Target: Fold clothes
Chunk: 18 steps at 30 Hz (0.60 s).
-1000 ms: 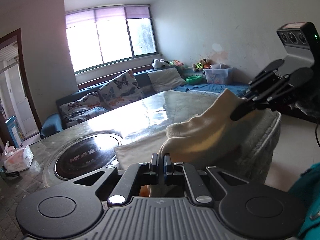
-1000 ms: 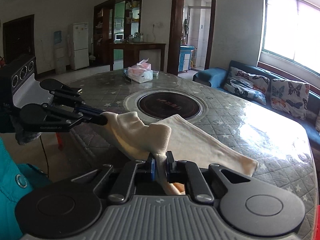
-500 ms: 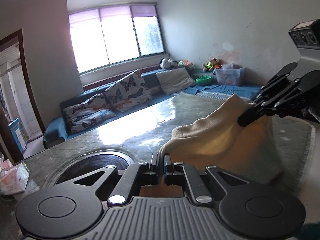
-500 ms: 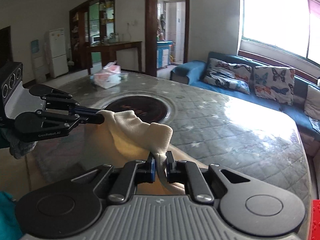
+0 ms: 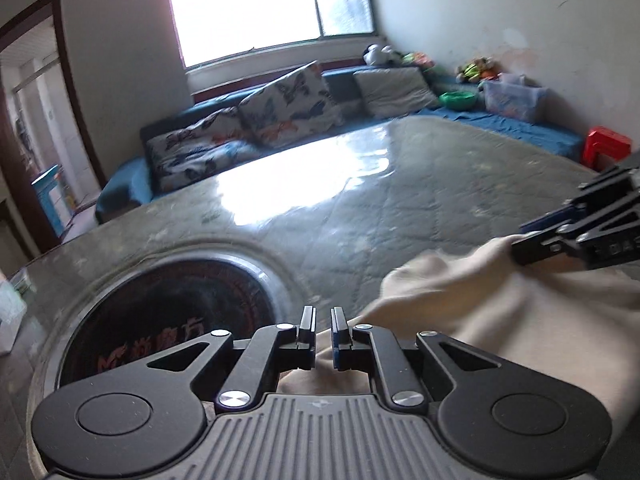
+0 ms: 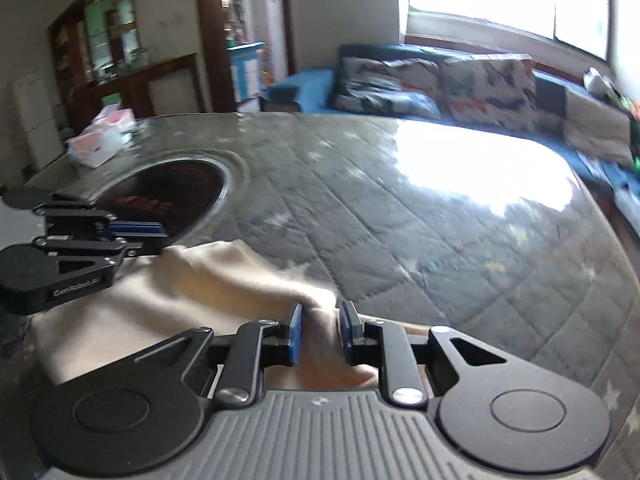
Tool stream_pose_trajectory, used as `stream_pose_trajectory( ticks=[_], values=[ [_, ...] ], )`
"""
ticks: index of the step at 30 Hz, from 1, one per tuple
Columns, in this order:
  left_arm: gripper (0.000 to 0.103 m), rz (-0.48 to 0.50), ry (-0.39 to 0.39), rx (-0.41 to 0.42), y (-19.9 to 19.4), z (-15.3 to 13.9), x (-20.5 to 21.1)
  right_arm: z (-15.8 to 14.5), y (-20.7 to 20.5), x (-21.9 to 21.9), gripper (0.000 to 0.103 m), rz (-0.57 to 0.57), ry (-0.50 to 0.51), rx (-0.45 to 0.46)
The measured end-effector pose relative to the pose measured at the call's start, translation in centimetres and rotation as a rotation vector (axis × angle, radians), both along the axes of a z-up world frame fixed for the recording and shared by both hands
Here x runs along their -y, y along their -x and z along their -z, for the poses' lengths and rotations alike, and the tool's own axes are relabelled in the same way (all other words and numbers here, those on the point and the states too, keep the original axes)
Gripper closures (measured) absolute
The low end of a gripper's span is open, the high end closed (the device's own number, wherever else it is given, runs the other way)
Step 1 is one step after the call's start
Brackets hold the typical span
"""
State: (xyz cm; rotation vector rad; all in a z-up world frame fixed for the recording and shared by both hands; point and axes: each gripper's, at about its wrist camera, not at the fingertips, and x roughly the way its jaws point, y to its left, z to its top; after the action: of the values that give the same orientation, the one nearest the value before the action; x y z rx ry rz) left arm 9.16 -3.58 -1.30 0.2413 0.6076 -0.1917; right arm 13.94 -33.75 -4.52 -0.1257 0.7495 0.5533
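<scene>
Right jaws just opening, blurred cloth (image 6: 192, 280) between

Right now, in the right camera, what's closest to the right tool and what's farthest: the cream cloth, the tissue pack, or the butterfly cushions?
1. Cream cloth: between the right tool's fingers.
2. Tissue pack: far left, on the table.
3. Butterfly cushions: past the table, under the window.

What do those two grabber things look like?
Both are black. Each has two round discs beside a ribbed grey grip. Jointed black bars with silver rivets lead to thin jaws lined with blue pads. The left gripper has white "GenRobot.AI" lettering on its side. The right gripper looks the same.
</scene>
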Motion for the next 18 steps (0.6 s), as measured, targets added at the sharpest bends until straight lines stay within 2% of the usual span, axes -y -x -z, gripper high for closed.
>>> stream_pose_trajectory(
  ticks=[3, 9, 12, 16, 18],
  values=[
    [0.093, -0.007, 0.025, 0.004, 0.7, -1.0, -0.3, -0.3, 0.3, 0.6, 0.074, 0.042, -0.007, 0.026],
    [0.093, 0.083, 0.104, -0.001, 2.7, -3.0, 2.0, -1.4, 0.9, 0.3, 0.074, -0.023, -0.057, 0.041],
    [0.093, 0.106, 0.091, -0.031, 2.1, -2.3, 3.3, -0.8, 0.6, -0.8, 0.074, -0.045, -0.028, 0.028],
    [0.093, 0.05, 0.053, -0.076, -0.1, -0.8, 3.3, 0.2, 0.2, -2.0, 0.074, -0.048, 0.017, 0.015],
    [0.093, 0.041, 0.059, -0.08, -0.6, -0.6, 3.0, 0.5, 0.2, -2.5, 0.074, -0.043, 0.032, 0.017]
  ],
)
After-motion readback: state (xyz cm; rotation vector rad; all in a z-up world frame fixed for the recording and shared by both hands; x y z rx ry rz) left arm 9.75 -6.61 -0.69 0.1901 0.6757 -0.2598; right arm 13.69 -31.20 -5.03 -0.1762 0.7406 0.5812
